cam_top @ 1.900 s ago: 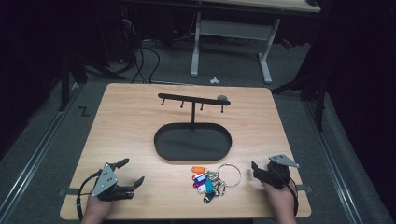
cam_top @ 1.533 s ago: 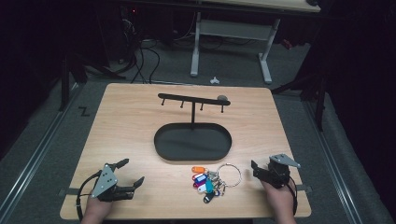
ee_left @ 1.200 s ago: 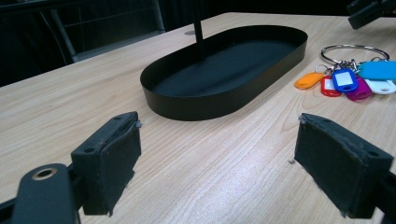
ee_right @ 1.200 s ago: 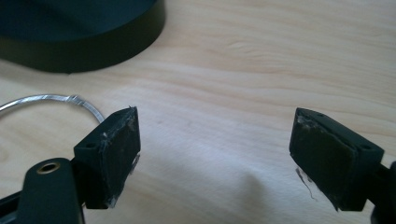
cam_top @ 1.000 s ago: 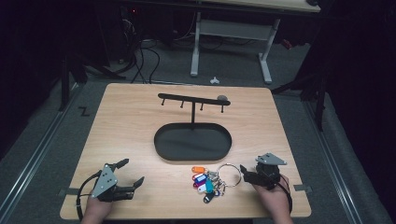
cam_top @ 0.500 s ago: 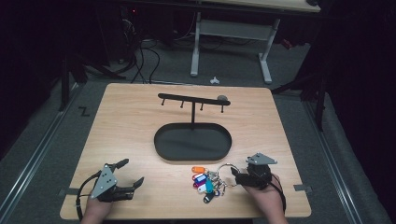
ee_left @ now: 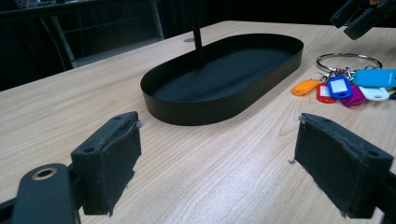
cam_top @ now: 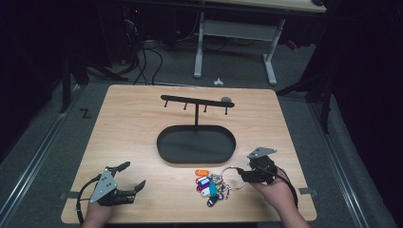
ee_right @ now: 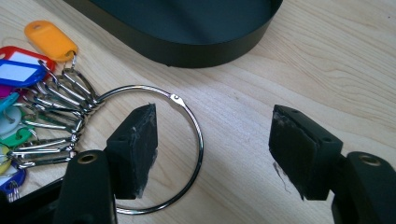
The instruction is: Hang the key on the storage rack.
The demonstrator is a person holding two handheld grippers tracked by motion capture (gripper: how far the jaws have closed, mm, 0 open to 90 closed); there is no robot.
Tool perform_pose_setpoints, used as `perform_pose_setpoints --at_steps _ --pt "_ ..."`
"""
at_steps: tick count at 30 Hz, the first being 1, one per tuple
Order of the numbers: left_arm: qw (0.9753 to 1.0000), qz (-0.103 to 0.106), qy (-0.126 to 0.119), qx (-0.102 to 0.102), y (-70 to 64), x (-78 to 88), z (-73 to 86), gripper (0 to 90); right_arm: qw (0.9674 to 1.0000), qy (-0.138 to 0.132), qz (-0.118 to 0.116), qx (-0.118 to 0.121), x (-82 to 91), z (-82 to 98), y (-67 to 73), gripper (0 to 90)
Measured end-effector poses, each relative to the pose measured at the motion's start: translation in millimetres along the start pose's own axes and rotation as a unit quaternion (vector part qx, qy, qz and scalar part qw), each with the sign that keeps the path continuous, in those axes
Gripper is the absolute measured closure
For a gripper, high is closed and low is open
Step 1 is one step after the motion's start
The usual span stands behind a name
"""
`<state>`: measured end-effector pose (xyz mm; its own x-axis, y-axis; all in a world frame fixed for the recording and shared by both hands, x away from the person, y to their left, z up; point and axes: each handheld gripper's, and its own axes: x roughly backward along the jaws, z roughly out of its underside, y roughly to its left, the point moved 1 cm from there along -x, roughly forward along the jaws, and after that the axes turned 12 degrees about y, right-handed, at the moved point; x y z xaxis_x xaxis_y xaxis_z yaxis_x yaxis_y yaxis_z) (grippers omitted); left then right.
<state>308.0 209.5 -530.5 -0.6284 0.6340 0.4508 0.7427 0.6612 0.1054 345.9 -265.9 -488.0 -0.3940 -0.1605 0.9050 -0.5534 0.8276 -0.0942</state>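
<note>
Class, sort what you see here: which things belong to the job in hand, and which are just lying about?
Belongs to the job:
- key ring with coloured tags
- right tool, jaws astride the ring's wire and closing
- black stand with hooks and tray

Lying about:
- left tool, idle
- small grey object behind the stand

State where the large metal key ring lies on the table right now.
In the high view the metal key ring lies flat near the table's front edge, right of centre, just in front of the black oval tray, between its coloured key tags and the right gripper.
</note>
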Motion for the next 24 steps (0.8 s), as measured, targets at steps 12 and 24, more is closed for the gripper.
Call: perform_pose_setpoints --at_steps 12,24 --pt "1.0 -0.002 -0.002 0.002 0.1 0.2 0.2 15.0 0.9975 0.043 -0.052 0.02 0.3 -7.0 -3.1 37.1" --pt "1.0 -0.002 -0.001 -0.002 -0.5 0.0 0.1 15.0 0.9902 0.126 -0.049 0.036 -2.1 -20.0 -6.5 41.3"
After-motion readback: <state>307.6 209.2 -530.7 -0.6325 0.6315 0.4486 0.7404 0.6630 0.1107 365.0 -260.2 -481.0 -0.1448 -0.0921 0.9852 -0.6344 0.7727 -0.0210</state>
